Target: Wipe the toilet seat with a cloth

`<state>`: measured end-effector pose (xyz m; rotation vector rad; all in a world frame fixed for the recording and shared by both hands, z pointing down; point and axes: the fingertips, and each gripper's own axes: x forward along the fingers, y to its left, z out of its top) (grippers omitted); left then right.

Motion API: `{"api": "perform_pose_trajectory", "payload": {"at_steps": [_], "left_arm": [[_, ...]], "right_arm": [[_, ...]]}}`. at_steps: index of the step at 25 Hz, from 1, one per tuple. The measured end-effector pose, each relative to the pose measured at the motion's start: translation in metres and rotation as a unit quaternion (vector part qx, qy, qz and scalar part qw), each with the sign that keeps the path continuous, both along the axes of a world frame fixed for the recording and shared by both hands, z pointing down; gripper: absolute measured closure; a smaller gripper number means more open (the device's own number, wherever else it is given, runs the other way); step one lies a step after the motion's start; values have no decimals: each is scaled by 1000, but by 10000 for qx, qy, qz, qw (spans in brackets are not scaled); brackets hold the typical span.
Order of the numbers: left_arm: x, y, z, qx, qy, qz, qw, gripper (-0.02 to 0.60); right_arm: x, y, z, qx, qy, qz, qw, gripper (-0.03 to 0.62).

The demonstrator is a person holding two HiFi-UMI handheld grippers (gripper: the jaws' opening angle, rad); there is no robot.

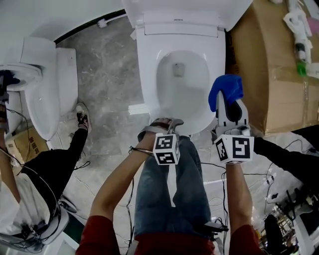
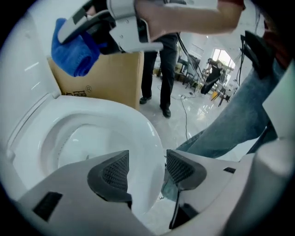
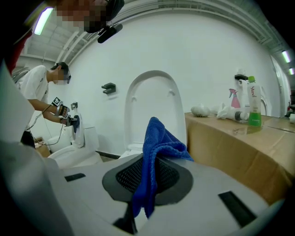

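The white toilet seat lies down on the bowl, and its lid stands up behind it. My left gripper hangs over the seat's front rim, pointing down. In the left gripper view its jaws stand open and nothing is gripped; the seat's front edge shows beyond the gap. My right gripper hovers at the bowl's right side, shut on a blue cloth. The cloth sticks up out of the closed pads and also shows at the top left of the left gripper view.
A second toilet stands at the left, with a person in black trousers beside it. At the right a cardboard-covered table carries spray bottles. Cables run over the marble floor by my legs.
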<state>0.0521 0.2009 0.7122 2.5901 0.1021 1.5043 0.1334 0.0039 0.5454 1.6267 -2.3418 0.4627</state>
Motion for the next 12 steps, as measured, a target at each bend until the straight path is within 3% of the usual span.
{"api": "perform_pose_trajectory", "payload": {"at_steps": [3,6,9,12], "left_arm": [[11,-28,-33,177,549,-547,9968,347],[17,-76,-63,590,1215,-1519,9791,461],[11,-130,-94,1012,1858,-2628,9414,531],[-4,-173,-127,1526,2377,-3614,8886,565]], "right_arm": [[-2,-2,-3,34,5,-9,10000,534],[-3,-3,-6,80,-2,-9,10000,534],[-5,-4,-11,143,12,6,9999,534],[-7,-5,-17,187,17,39,9998,534]]}}
